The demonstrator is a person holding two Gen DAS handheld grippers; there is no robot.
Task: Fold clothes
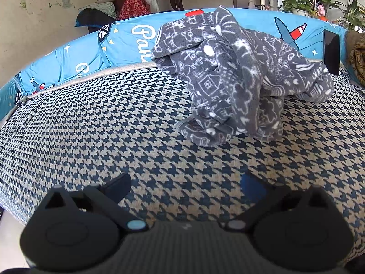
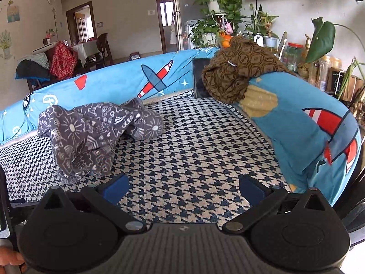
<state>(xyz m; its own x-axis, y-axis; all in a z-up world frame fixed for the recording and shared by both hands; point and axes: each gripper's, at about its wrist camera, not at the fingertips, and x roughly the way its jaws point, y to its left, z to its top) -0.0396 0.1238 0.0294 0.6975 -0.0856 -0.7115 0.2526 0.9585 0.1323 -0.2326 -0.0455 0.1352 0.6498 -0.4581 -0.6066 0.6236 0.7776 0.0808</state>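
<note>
Left wrist view shows the left claw [image 1: 186, 186] hovering low over the houndstooth sofa seat [image 1: 91, 125], its two blue-padded fingers spread wide with nothing between them; the grey patterned garment [image 1: 230, 77] lies ahead and slightly to the right in a crumpled heap, its far side resting against the blue cartoon-print backrest cover [image 1: 114, 41]. From the right wrist view, the right claw [image 2: 183, 188] is likewise released and empty, and the same garment [image 2: 91, 132] sits forward and off to its left, well apart from the fingertips. A brown patterned cloth [image 2: 235, 73] is draped over the sofa arm at the far right corner, untouched. By my reading the folding has not started: this is the approach before the first grasp. The next move likely calls for each claw to reach the heap, find an edge or corner, pinch it, and pull the garment out flat on the seat; which part is sleeve or hem cannot be told from the bundle.
</note>
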